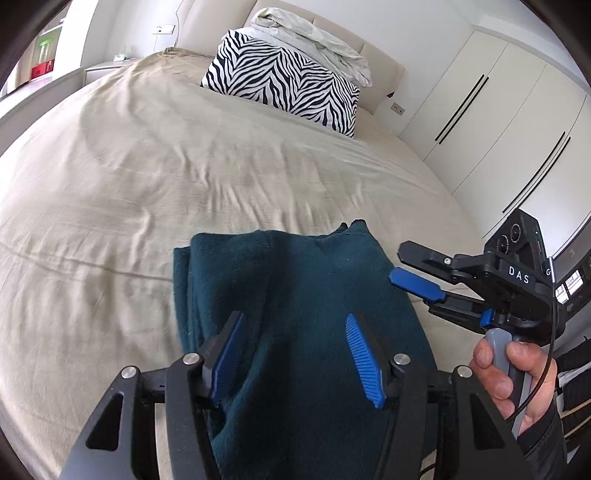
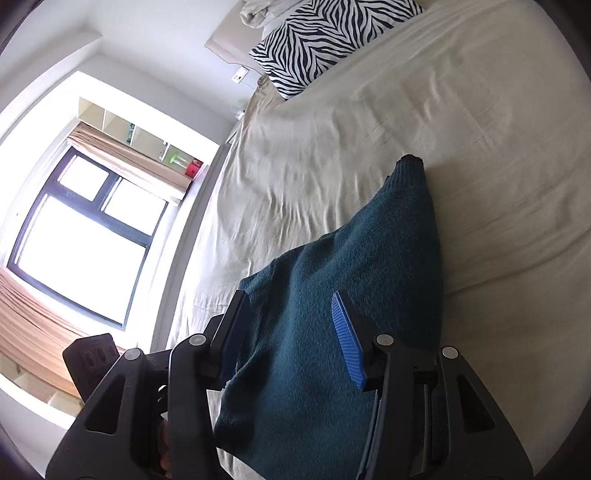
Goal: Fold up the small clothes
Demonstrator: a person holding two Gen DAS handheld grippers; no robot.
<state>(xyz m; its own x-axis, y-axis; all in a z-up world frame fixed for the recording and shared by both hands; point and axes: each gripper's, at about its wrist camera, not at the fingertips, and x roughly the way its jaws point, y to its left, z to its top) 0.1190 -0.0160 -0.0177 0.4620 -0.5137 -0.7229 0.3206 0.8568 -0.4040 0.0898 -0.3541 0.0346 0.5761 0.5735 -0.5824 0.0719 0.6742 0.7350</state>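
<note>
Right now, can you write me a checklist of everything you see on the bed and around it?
Surface: bed with a wrinkled beige sheet.
Job's things: dark teal garment, folded, lying flat.
Clutter: zebra pillow and crumpled white bedding at the headboard.
Grippers: left gripper open above the garment; right gripper open beside it, neither holding anything.
Cables: thin black cable by the hand.
Surroundings: white wardrobe, window, shelves.
</note>
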